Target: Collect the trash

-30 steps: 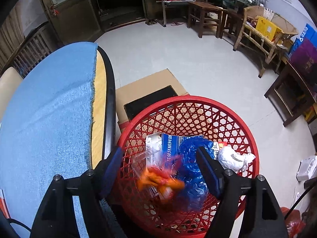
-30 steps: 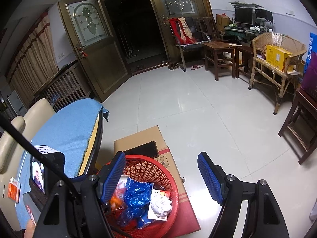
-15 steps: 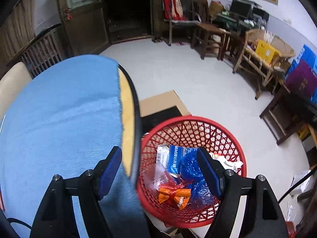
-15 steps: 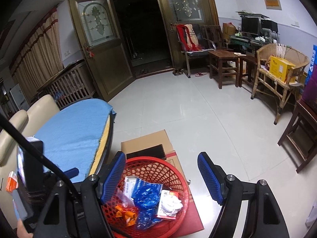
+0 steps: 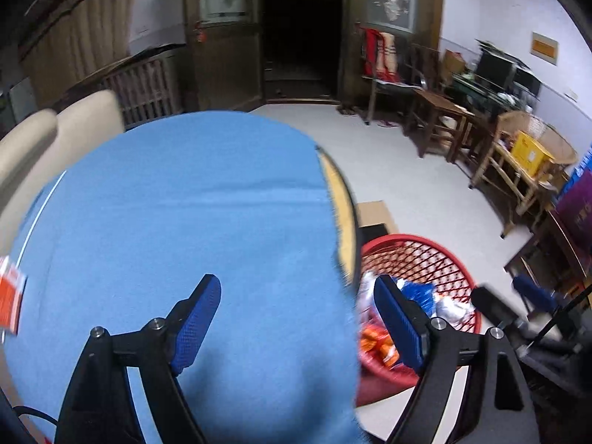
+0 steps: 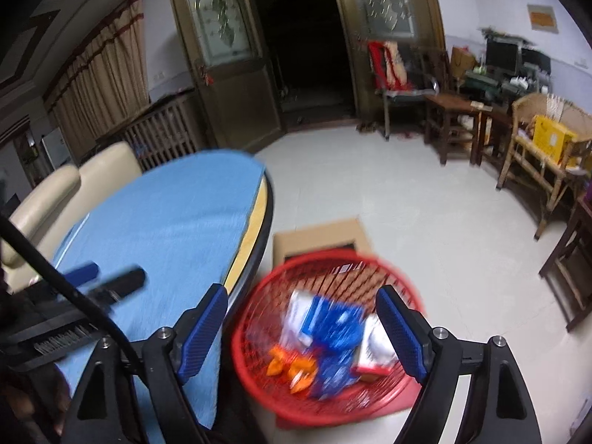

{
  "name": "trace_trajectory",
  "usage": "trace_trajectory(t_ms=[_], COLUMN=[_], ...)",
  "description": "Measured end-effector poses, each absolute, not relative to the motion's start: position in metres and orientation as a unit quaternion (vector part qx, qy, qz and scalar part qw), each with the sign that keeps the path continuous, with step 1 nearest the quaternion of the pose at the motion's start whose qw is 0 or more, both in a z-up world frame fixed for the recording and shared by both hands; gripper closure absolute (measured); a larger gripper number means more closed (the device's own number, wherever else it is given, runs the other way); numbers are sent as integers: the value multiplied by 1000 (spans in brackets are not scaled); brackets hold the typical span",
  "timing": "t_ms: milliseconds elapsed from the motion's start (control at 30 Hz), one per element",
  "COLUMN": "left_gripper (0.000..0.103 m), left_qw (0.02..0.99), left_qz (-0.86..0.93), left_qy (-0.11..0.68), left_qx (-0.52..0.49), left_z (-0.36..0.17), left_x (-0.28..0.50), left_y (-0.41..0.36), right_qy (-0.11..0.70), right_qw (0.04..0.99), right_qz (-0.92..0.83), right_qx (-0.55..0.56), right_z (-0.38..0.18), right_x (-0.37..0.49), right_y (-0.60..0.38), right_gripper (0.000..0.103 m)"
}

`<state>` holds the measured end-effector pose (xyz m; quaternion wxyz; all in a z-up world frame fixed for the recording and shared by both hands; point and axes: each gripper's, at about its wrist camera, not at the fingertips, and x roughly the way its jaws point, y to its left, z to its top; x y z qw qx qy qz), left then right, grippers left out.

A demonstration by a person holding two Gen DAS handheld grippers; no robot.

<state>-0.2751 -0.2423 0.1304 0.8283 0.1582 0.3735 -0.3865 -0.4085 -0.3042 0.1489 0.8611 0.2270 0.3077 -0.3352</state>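
My left tool (image 5: 296,318) hangs over the blue-clothed bench (image 5: 185,222), jaws just widened, apart and empty. My right tool (image 6: 301,327) also gapes empty after widening, above the red basket (image 6: 259,314) at lower centre, where the trash (image 6: 333,336) lies.
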Motion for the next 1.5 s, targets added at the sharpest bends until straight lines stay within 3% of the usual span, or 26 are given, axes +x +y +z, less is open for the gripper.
trace_trajectory(t_ms=[133, 233, 400, 1500], left_gripper=[18, 18, 4, 3], left_qw=[848, 855, 863, 862], left_qz=[-355, -348, -340, -354], left_qy=[366, 362, 355, 331], left_qx=[143, 129, 115, 149], left_z=[134, 139, 147, 144], left_x=[-273, -276, -282, -315], left_y=[-216, -203, -189, -195], right_qy=[341, 368, 368, 324], right_qw=[854, 846, 847, 850], right_qz=[-316, -317, -325, -368], right_qx=[233, 218, 204, 191], right_z=[123, 112, 115, 138], right_x=[-398, -394, -396, -412], right_y=[-280, -266, -255, -255], right_gripper=[17, 1, 1, 0])
